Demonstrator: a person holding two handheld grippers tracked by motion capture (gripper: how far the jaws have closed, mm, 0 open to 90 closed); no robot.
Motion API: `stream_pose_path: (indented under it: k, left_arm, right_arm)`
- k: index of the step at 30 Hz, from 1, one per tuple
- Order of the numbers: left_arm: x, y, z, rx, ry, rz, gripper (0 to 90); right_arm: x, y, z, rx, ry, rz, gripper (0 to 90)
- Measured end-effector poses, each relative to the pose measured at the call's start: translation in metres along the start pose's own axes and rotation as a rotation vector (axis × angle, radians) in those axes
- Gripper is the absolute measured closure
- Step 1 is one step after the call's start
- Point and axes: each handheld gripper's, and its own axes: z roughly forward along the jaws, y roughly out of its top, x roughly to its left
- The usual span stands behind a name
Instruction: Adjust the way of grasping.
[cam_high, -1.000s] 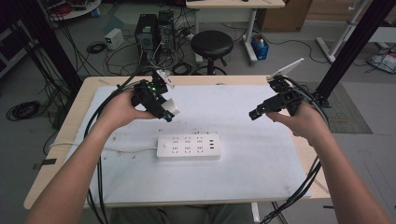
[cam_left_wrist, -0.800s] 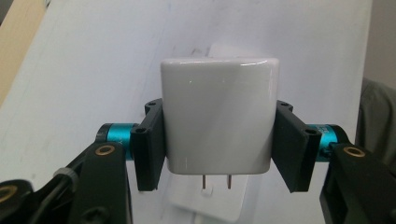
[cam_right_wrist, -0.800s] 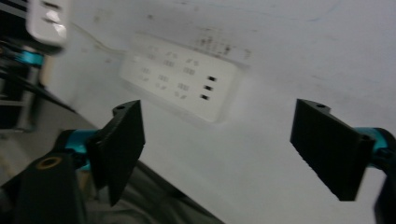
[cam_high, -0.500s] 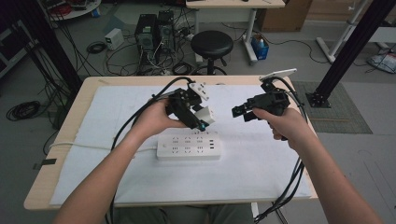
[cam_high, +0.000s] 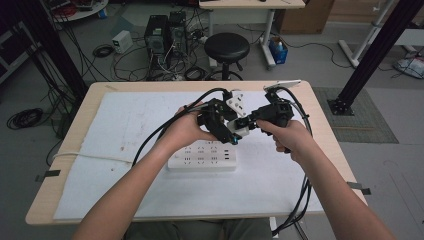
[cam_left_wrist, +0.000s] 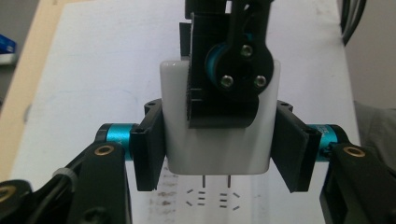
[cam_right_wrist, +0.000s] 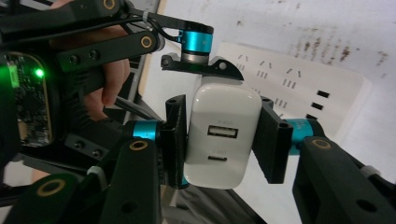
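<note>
The white charger (cam_right_wrist: 223, 135) is held above the white power strip (cam_high: 201, 156) on the table (cam_high: 75, 145), between both claws. The left claw (cam_left_wrist: 215, 140) pinches its sides, prongs pointing down. The right claw (cam_right_wrist: 219, 140) also pinches it, USB ports facing that camera.

No words, brand names or numbers can be read anywhere. The white charger (cam_right_wrist: 223, 135) has faint grey marks above its two ports in the right gripper view, too blurred to make out. The white power strip (cam_high: 202, 156) shows only socket slots, no legible print. The circuit board (cam_right_wrist: 28, 100) beside the green light carries fine markings too small to read. The blue container (cam_high: 278, 51) on the floor beyond the worktop (cam_high: 100, 100) has a label that is too small to tell.
</note>
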Motion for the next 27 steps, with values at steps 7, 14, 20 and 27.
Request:
stream_pose_path:
  k: [7, 14, 20, 27]
  left_arm:
    - [0.003, -0.007, -0.007, 0.055, 0.066, -0.023, 31.4]
    - [0.014, -0.050, -0.043, 0.257, 0.102, -0.123, 29.1]
    - [0.027, -0.097, -0.075, 0.516, 0.076, -0.277, 29.1]
    - [0.036, -0.136, -0.094, 0.689, 0.032, -0.408, 25.3]
  right_arm:
    - [0.006, -0.001, -0.006, -0.046, -0.070, -0.108, 62.2]
    - [0.021, 0.003, -0.031, 0.001, -0.361, -0.321, 62.2]
    - [0.038, 0.009, -0.041, 0.131, -0.629, -0.494, 62.2]
    - [0.050, 0.015, -0.042, 0.227, -0.770, -0.587, 62.2]
